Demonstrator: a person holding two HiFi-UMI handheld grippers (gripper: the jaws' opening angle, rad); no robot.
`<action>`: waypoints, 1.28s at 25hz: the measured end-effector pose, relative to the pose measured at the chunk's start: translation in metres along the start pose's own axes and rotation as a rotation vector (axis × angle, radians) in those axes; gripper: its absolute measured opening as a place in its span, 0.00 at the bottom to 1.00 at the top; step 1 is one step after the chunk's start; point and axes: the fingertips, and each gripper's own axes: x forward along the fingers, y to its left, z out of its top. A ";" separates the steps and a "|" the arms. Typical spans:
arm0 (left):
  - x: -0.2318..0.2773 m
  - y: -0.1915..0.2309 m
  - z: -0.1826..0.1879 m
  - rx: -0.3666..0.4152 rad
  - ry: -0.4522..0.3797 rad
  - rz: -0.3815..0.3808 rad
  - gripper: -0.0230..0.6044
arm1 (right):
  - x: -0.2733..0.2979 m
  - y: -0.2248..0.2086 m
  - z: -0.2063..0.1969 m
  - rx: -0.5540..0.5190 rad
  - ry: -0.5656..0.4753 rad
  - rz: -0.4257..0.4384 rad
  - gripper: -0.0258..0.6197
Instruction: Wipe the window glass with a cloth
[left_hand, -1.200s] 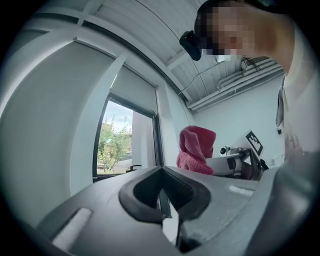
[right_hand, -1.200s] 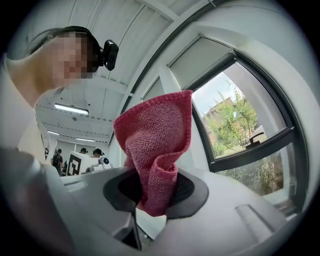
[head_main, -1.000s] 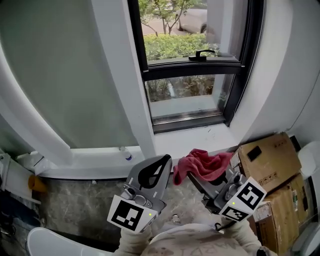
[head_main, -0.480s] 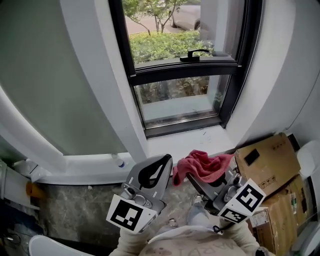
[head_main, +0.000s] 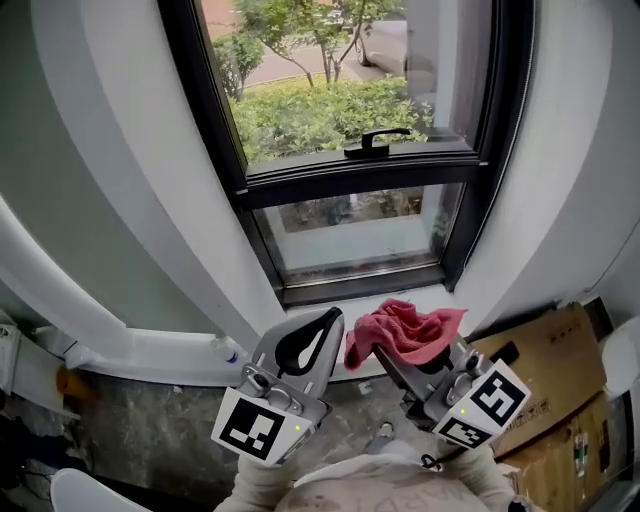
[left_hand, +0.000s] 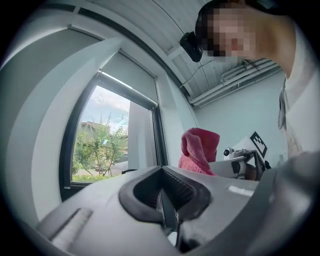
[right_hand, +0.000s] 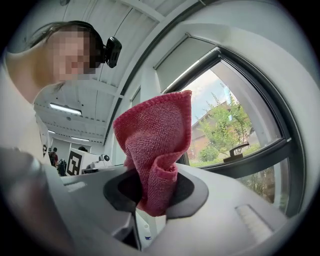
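My right gripper (head_main: 392, 358) is clamped on the red cloth (head_main: 405, 330), which bunches above its jaws. My left gripper (head_main: 305, 340), just beside it, has its jaws pressed together on nothing. The window glass (head_main: 350, 232) lies directly on the far side of the cloth and apart from it, so I judge the reach is straight forward.

There are two grippers: the left gripper (head_main: 318, 325) and the right gripper (head_main: 395, 358). I count one red cloth (head_main: 405, 330), one black window handle (head_main: 372, 141), one small bottle (head_main: 225, 350), one parked car (head_main: 385, 40) and at least one cardboard box (head_main: 545, 375).
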 end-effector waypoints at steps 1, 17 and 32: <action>0.014 -0.001 0.000 0.005 0.001 0.005 0.04 | -0.002 -0.013 0.004 0.003 -0.003 0.007 0.23; 0.113 0.015 -0.019 0.048 0.039 0.050 0.04 | 0.004 -0.111 0.003 0.072 -0.025 0.069 0.23; 0.139 0.162 -0.043 -0.002 -0.004 0.024 0.04 | 0.151 -0.152 -0.008 0.017 0.015 0.042 0.23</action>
